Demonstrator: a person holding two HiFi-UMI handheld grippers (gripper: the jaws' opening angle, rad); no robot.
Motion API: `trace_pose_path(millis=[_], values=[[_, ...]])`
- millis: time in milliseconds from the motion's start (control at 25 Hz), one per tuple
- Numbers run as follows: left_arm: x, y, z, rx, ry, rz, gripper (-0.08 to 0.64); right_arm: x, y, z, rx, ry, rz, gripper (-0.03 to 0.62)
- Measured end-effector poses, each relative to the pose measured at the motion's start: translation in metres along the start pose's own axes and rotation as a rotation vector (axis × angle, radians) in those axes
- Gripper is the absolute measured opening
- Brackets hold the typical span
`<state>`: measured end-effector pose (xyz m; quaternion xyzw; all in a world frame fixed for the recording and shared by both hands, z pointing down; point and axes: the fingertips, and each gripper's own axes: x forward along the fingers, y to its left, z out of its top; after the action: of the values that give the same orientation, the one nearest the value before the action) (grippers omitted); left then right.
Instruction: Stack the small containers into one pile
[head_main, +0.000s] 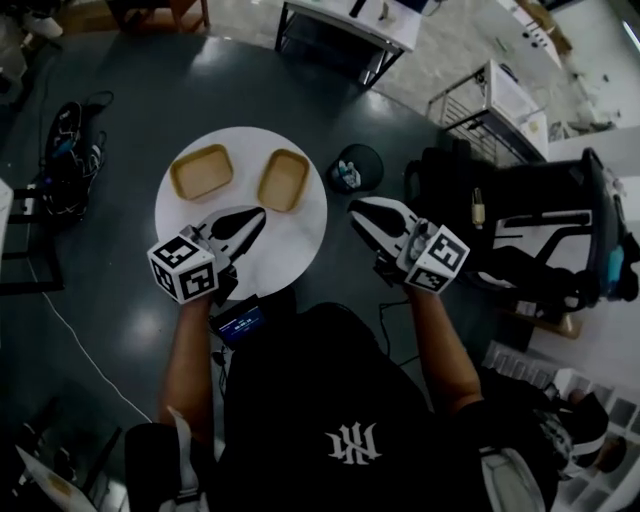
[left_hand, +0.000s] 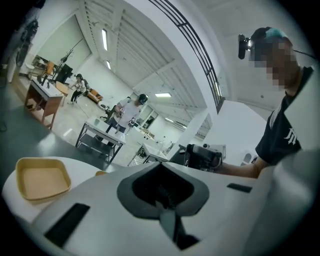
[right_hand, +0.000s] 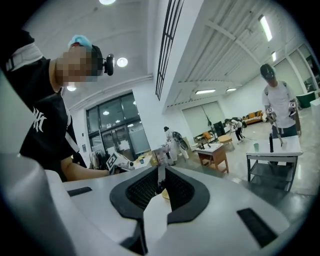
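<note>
Two shallow yellow containers lie side by side on the round white table: the left container and the right container. My left gripper hangs over the table's near part, just short of the right container, jaws shut and empty. In the left gripper view, one container lies at the lower left, beyond the shut jaws of the left gripper. My right gripper is off the table's right edge, shut, nothing held. In the right gripper view, a sliver of yellow container shows past the right gripper.
A round black object sits on the dark floor right of the table. A black chair and bags crowd the right side. Cables lie at the left. A metal table stands beyond. People stand far off in the room.
</note>
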<state>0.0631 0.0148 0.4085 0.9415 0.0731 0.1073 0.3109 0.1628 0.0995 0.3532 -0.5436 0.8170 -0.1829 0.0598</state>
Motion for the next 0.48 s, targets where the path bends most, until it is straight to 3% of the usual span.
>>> trace_pose_path(millis=[200,400,480], values=[[0.008,0.006,-0.007,-0.071,-0.01,0.073,0.003,0.028,-0.023,-0.009,0.057,0.073,0.071,0.052],[0.016,0.024,-0.015,-0.138,-0.03,0.164,0.003,0.056,-0.053,-0.035,0.001,0.239,0.136,0.055],[0.015,0.039,-0.021,-0.173,-0.035,0.232,0.003,0.066,-0.069,-0.049,-0.006,0.307,0.152,0.085]])
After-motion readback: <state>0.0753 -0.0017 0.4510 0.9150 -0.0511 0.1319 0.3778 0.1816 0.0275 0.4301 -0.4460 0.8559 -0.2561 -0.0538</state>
